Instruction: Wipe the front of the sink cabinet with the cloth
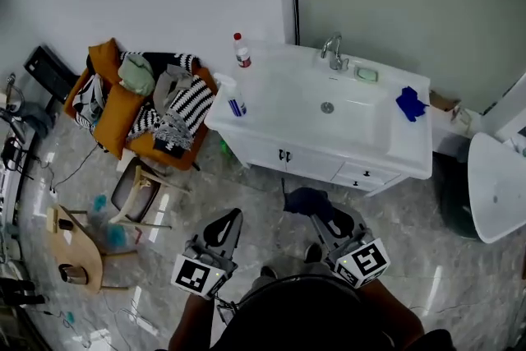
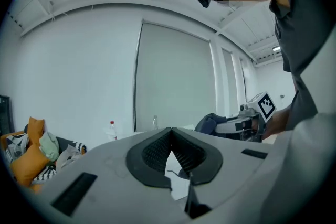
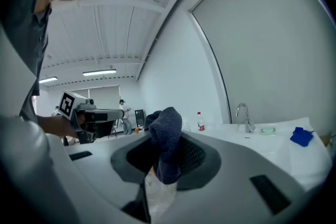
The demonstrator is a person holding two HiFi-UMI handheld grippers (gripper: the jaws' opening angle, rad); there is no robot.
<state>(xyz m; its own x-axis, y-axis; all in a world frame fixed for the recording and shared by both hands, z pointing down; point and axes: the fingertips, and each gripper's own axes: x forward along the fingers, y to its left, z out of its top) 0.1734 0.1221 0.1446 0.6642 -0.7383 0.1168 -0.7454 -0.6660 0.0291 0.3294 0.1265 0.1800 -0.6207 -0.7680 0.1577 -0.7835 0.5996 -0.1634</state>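
So basically the wiping hasn't started. The cloth (image 1: 306,200), a dark blue one, is pinched in the right gripper (image 1: 316,214). In the right gripper view it bunches up out of the jaws (image 3: 167,139), which are clamped on its lower part. From the head view the cloth hangs over the floor (image 1: 246,185) in front of the sink cabinet (image 1: 304,159), near it but not touching the doors. My read: the pickup is done, and every bit of the actual wiping is left to do.

The left gripper (image 1: 226,228) is pressed together with nothing in it; in its own view the pads meet at the tip (image 2: 170,136). It's held out beside the right one, further from the cabinet.

Stuff I can't really make out:
- The cabinet front is only a thin strip from above, so no idea whether it's dirty or where the grime is. The lower part near the floor is barely visible.
- Neither gripper view shows the doors at all. The right one just catches the faucet (image 3: 242,115) and a bottle (image 3: 200,120) up top.
- There's a small blue thing (image 1: 409,103) on the sink's rim; it could be another rag, hard to say.
- The person's own body cuts off the bottom of the head view.
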